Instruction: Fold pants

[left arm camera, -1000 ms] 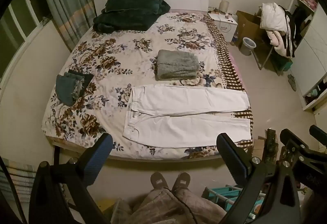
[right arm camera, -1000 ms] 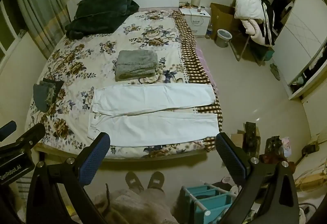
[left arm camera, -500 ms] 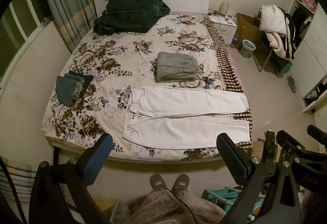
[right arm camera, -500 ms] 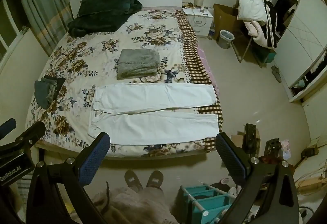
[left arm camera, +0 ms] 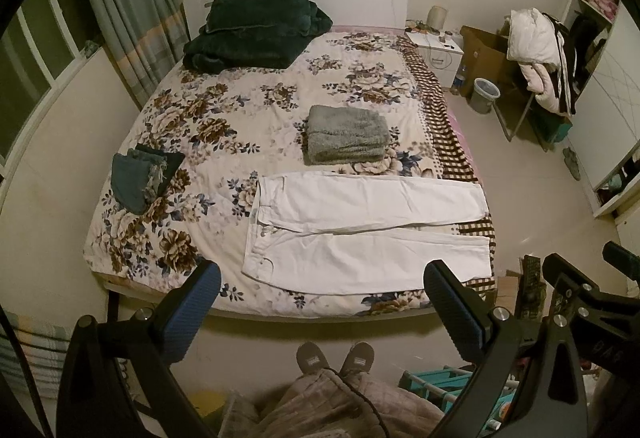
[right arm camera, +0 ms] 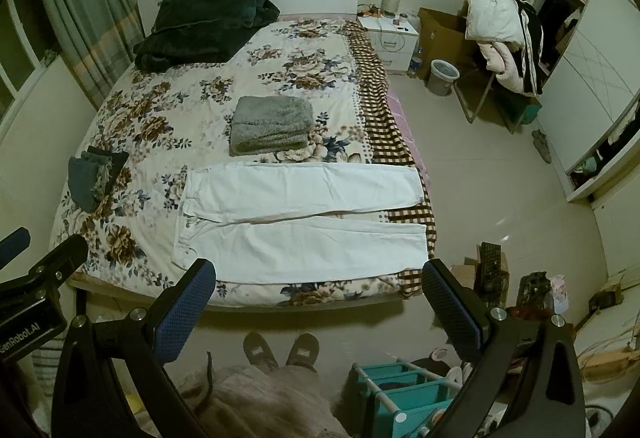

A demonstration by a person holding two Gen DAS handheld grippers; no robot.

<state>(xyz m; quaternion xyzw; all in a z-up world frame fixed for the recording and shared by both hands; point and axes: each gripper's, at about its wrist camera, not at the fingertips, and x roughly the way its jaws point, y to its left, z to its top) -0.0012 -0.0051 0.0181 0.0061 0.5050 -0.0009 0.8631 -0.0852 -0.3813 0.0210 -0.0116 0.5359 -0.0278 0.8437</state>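
Note:
White pants point(left arm camera: 360, 230) lie spread flat along the near edge of the floral bed point(left arm camera: 192, 126), waistband at left, both legs pointing right, side by side. They also show in the right wrist view point(right arm camera: 300, 222). My left gripper point(left arm camera: 320, 302) is open and empty, held high above the floor before the bed's near edge. My right gripper point(right arm camera: 318, 300) is open and empty too, at a like height to the right. The right gripper's body point(left arm camera: 588, 290) shows in the left wrist view, the left gripper's body point(right arm camera: 32, 278) in the right wrist view.
A folded grey towel point(left arm camera: 346, 134) lies behind the pants. A dark teal garment point(left arm camera: 138, 178) lies at the bed's left edge, a dark green blanket point(left arm camera: 252, 28) at the headboard. The person's feet point(left arm camera: 336, 358) stand before the bed. A teal rack point(right arm camera: 404, 394) is at lower right.
Both grippers have drifted slightly, so the bed sits a little lower in the views. Nothing on the bed has moved and both grippers stay open.

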